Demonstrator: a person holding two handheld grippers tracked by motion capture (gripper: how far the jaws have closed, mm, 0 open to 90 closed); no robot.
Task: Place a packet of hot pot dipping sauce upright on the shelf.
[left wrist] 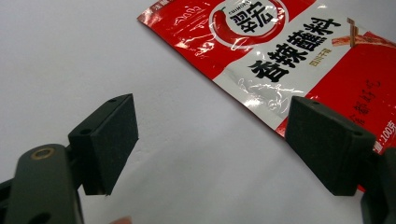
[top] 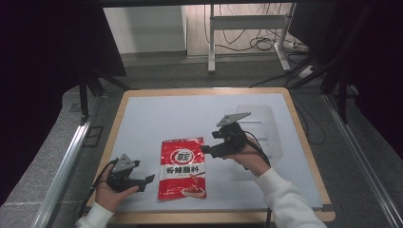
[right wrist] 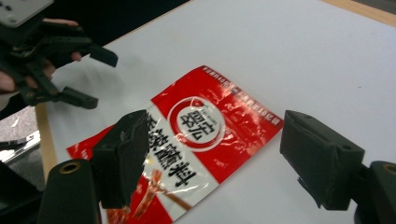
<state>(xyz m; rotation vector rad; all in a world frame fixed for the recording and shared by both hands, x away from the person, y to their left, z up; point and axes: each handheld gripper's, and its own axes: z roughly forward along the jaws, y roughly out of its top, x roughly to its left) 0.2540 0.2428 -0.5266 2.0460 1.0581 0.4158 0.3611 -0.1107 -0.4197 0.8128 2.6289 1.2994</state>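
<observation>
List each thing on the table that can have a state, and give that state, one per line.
Red sauce packet: lying flat on the white mat, printed face up, looks sealed, not held.
Left gripper: jaws open, empty, beside the packet's left edge.
Right gripper: jaws open, empty, above the packet's upper right part.
Clear plastic sheet: lying on the mat's right side, untouched.
</observation>
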